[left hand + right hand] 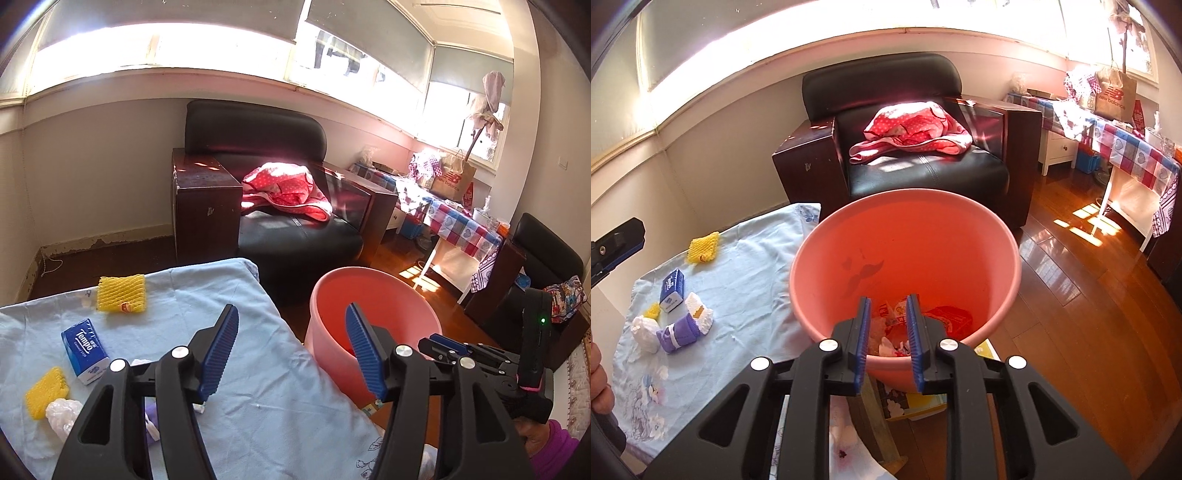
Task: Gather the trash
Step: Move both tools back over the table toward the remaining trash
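Pink plastic bucket (905, 236) just beside the desk (258, 387) and its pale blue cloth, with a red packet (951, 317) and paper scraps already at the bottom. Right gripper (886, 325) poised above the bucket's near rim, jaws slightly parted, pinching nothing. Left gripper (291, 347) just left of the bucket over the cloth, jaws spread wide, empty.

Left to collect, all well left of the bucket: 2 yellow foam fruit nets (121, 293), a white foam net (700, 314), a purple wrapper (679, 334), a crumpled white bag (61, 410). Blue Tempo tissue pack (84, 350) in the middle of that cluster, looks unused, so probably not trash.

Risks, judged from here:
- Snagging the loose cloth along with a net and dragging everything toward the bucket.
- Taking the tissue pack by mistake.
- Gripping springy foam too lightly and dropping it short of the rim.
- Tipping the light bucket with a low carry.
- Bumping the 2 grippers together above the rim.
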A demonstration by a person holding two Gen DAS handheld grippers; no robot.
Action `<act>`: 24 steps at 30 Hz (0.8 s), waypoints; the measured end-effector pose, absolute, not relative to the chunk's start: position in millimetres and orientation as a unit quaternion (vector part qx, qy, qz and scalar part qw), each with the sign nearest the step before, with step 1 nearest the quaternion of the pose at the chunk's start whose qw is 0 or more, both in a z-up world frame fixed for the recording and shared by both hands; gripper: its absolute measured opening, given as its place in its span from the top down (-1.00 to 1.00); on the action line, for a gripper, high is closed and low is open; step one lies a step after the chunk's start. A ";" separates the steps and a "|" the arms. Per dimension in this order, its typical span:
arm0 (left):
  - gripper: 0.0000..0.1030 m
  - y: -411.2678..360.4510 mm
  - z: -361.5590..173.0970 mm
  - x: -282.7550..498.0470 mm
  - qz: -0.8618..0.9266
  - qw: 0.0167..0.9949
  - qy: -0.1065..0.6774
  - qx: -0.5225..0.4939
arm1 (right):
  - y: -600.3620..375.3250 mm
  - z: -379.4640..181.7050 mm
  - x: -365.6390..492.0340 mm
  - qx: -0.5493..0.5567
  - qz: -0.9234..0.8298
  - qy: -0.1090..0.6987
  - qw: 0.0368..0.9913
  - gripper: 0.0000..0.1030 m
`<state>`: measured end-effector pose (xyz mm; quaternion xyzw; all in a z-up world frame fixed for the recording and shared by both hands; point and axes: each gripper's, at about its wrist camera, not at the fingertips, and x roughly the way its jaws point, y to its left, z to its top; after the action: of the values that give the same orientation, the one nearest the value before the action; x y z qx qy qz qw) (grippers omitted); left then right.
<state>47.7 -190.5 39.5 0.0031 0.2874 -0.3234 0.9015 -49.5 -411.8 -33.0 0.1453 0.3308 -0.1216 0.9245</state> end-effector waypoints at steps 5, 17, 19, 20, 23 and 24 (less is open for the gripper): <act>-0.18 -156.3 40.6 38.5 -0.291 0.916 0.275 0.004 | -396.4 -28.0 -46.7 0.165 -0.073 0.326 0.928 0.61; -0.18 -50.2 22.1 17.5 -0.181 0.941 0.285 -0.008 | -326.0 -17.5 -32.6 0.086 -0.045 0.344 0.934 0.61; -0.18 -35.3 15.9 15.2 -0.166 0.941 0.294 -0.009 | -316.9 -18.4 -28.8 0.081 -0.031 0.346 0.934 0.61; -0.18 -28.2 12.2 13.9 -0.158 0.941 0.298 -0.008 | -312.7 -19.4 -26.7 0.081 -0.024 0.349 0.933 0.61; -0.18 -11.4 2.0 9.0 -0.137 0.940 0.312 -0.005 | -302.1 -24.4 -18.5 0.095 0.016 0.370 0.924 0.61; -0.18 -7.1 -1.3 7.9 -0.131 0.940 0.316 -0.004 | -297.9 -26.1 -15.9 0.098 0.026 0.375 0.921 0.61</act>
<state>7.9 -7.1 -1.3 -0.0035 0.3157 -0.1308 0.9398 -15.9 -297.9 -26.1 0.0984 0.3748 0.0265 0.9215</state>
